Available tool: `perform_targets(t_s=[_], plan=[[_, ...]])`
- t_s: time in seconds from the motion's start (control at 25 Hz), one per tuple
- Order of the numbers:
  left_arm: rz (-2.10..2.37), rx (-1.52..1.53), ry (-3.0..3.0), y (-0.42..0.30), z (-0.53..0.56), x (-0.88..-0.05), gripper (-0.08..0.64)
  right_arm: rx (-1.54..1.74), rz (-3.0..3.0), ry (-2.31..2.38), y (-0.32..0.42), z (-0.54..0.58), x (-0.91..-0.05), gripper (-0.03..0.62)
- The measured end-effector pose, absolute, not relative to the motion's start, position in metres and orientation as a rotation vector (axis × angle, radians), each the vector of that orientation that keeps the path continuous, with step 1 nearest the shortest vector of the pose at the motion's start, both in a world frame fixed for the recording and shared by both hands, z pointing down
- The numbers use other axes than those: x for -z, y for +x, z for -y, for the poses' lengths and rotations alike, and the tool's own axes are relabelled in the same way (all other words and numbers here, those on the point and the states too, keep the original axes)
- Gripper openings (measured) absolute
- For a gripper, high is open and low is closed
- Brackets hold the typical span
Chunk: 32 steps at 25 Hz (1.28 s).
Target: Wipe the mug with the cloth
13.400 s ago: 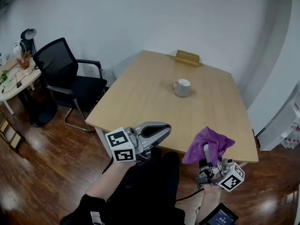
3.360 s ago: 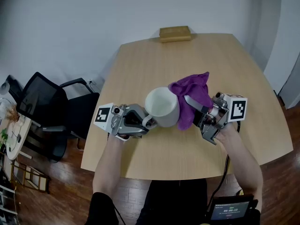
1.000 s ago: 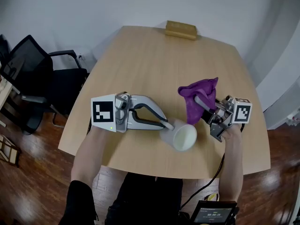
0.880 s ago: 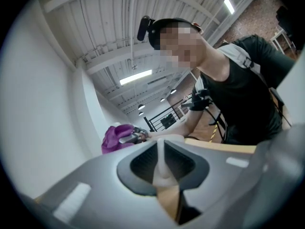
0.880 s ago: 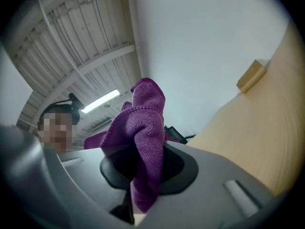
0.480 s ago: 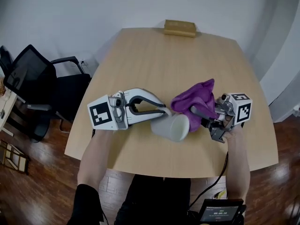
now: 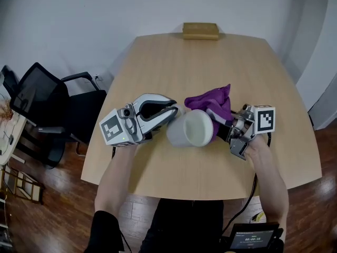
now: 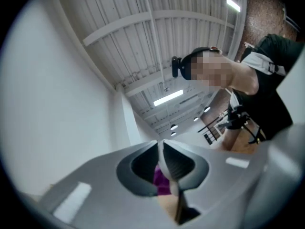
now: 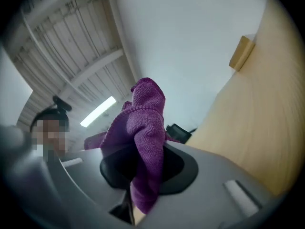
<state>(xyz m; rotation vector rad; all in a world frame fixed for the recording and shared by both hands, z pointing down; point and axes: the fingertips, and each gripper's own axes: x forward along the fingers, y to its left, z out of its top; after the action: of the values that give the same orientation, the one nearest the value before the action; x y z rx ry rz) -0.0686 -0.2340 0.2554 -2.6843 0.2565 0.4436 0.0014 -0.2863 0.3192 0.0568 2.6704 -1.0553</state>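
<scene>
Now white mug (image 7: 192,128) above table (image 7: 174,62), purple cloth (image 7: 208,98) just beside.

an office meeting room: a large light-wood table (image 7: 174,67) with rounded corners stands on a dark polished wood floor (image 7: 47,215), close to a plain white wall (image 7: 105,9). left of the table sits a black mesh-backed office chair (image 7: 42,99) with armrests, and beyond it the edge of a second desk (image 7: 7,136). a small wooden block (image 7: 200,30) lies at the table's far edge. above the table, a ribbed panel ceiling (image 8: 143,32) carries strip lights (image 8: 167,98).
</scene>
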Motion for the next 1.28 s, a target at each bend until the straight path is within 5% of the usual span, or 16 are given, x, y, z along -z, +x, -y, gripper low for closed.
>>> perform_targets(t_s=[0.24, 0.68, 1.0, 1.28], plan=[[-0.498, -0.596, -2.609, -0.075, 0.242, -0.225, 0.063, 1.112, -2.216, 0.253, 0.018, 0.28, -0.274, 0.074], [-0.454, -0.581, -2.588, -0.067, 0.231, -0.223, 0.061, 1.415, -2.567, -0.001, -0.04, 0.273, -0.363, 0.075], [-0.171, -0.582, -2.694, -0.047, 0.21, -0.243, 0.06, 1.001, -2.247, 0.333, 0.036, 0.273, -0.249, 0.074], [-0.109, -0.707, -2.757, -0.033, 0.201, -0.228, 0.058, 1.007, -2.463, 0.452, -0.005, 0.246, -0.281, 0.074]])
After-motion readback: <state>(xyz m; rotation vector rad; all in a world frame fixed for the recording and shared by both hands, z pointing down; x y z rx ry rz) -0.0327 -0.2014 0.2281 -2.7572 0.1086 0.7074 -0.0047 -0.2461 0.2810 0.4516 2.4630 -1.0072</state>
